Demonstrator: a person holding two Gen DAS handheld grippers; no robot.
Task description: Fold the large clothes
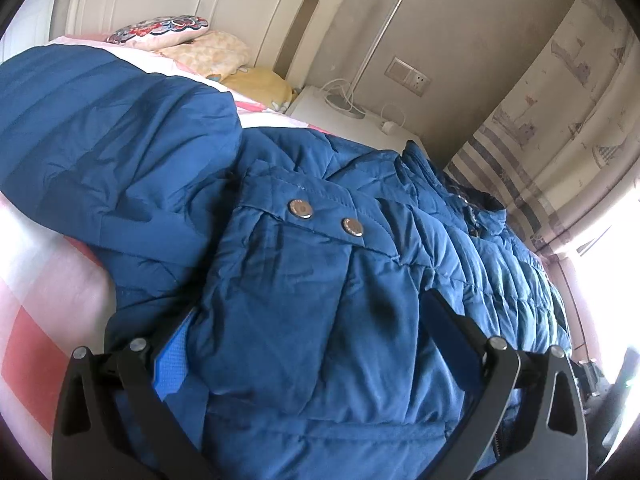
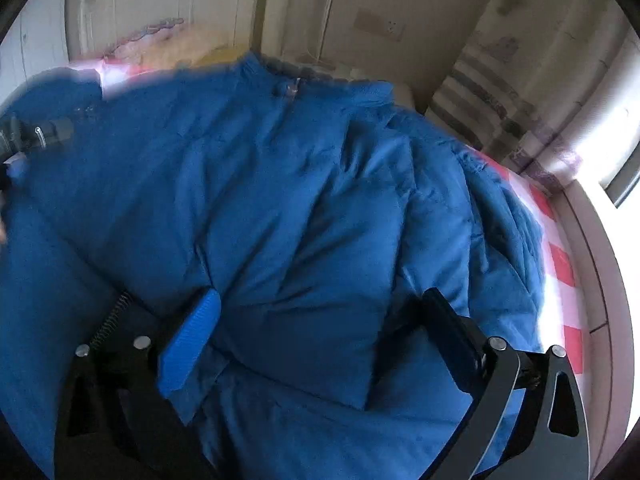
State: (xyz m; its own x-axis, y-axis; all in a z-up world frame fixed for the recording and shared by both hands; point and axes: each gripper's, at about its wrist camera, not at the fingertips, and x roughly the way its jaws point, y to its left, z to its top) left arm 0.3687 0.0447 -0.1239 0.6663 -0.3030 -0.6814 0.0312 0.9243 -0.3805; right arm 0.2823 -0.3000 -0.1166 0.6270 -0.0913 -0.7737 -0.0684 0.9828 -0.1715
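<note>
Two tongs are held wide apart, gripping nothing: the left tongs and right tongs straddle a blue padded jacket, which is spread on the checked bed, collar toward twelve o'clock.

Right gripper, jaws spread wide, over a puffy blue quilted jacket on the pink-checked bedsheet.

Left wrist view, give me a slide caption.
Left tool straddling a blue padded jacket on a checked bed.
</note>
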